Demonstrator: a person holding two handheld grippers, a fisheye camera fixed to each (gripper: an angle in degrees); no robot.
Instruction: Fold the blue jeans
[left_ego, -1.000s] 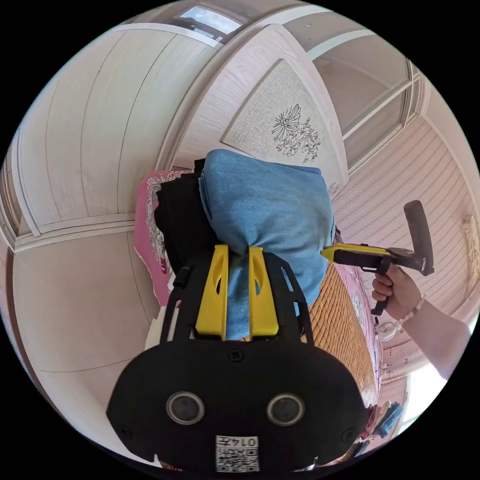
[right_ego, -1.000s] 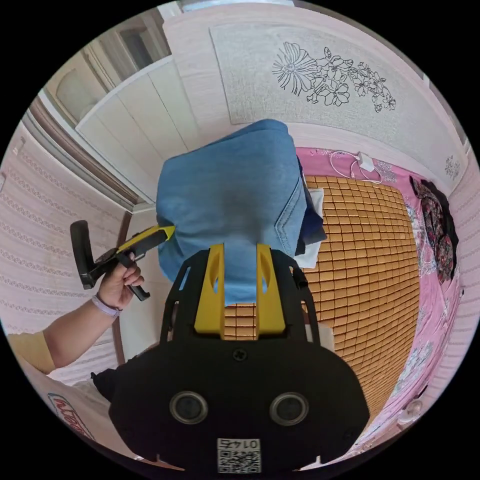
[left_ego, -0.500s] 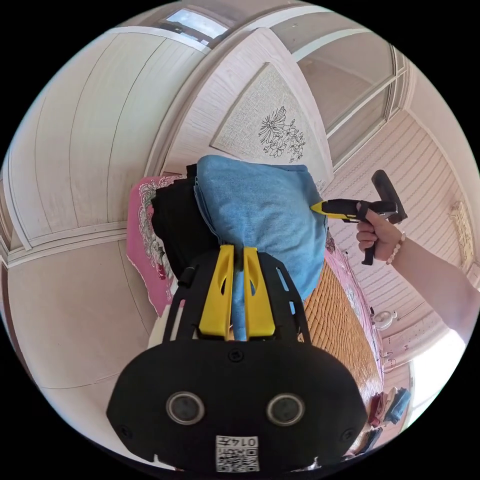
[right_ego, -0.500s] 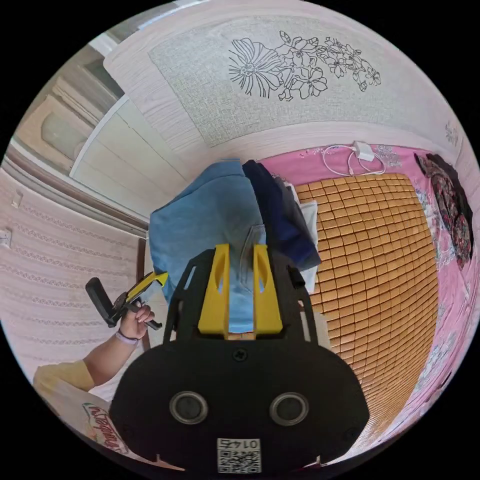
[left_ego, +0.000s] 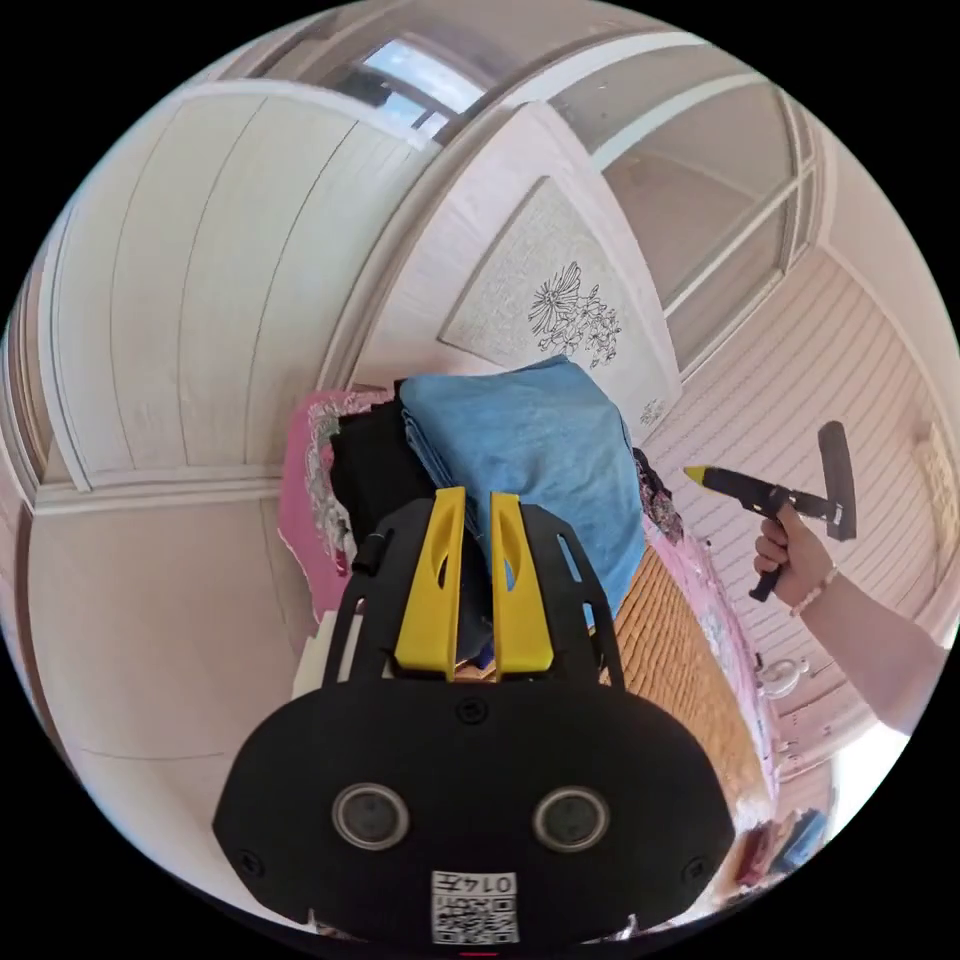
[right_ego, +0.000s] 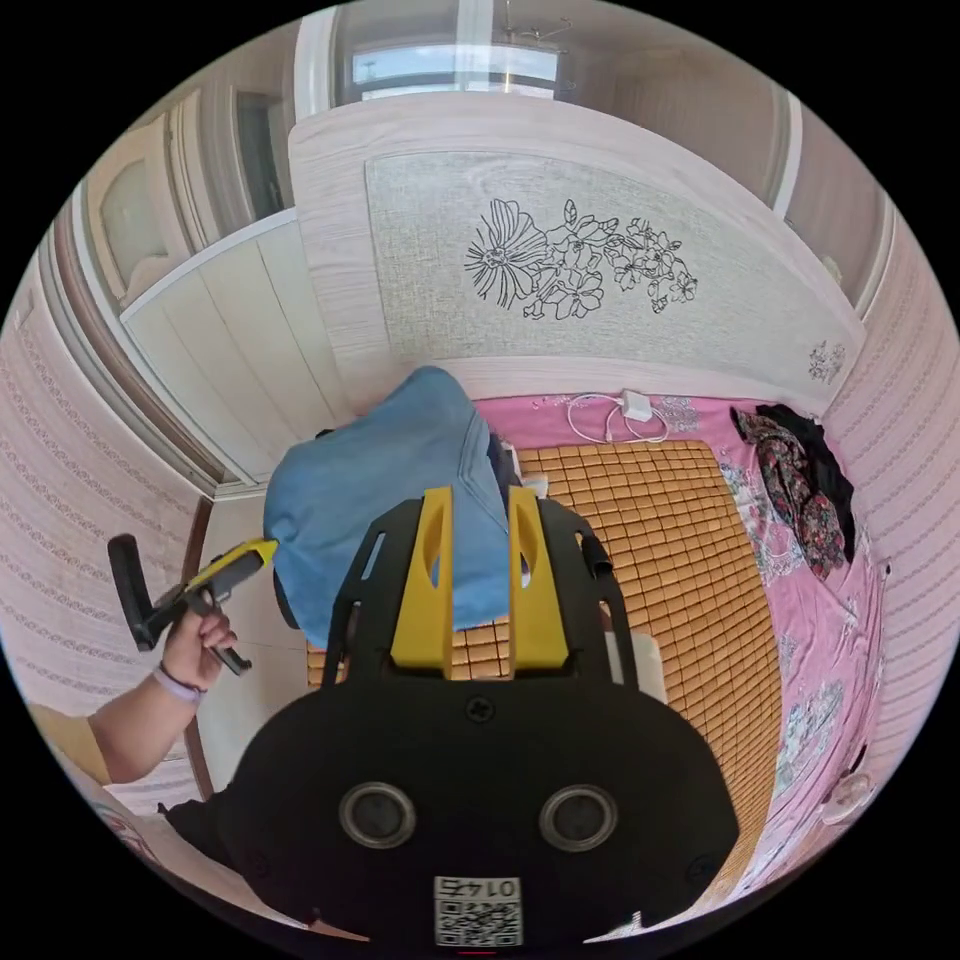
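Folded blue jeans now lie on top of a pile of dark clothes at the head corner of the bed, beside the bamboo mat and just below the flower-patterned headboard.

Change over the last second: both tools have let go. One second ago the denim ran between the yellow jaws of each. Now the left hand-held gripper stands with jaws apart and nothing clamped; dark cloth and a strip of denim show through the gap behind it. The right hand-held gripper is likewise apart, the jeans' near edge showing behind its jaws but not pinched. In the left gripper view the right tool has pulled clear of the bundle, where half a second ago its tip touched the denim. In the right gripper view the left tool's tip sits at the bundle's left edge (contact cannot be told).

Judgement: folding appears finished and the bundle set down on the stack. The jeans look slightly humped, so a light press may be all that remains. Main risk: the stack is uneven and the bundle could slide off.
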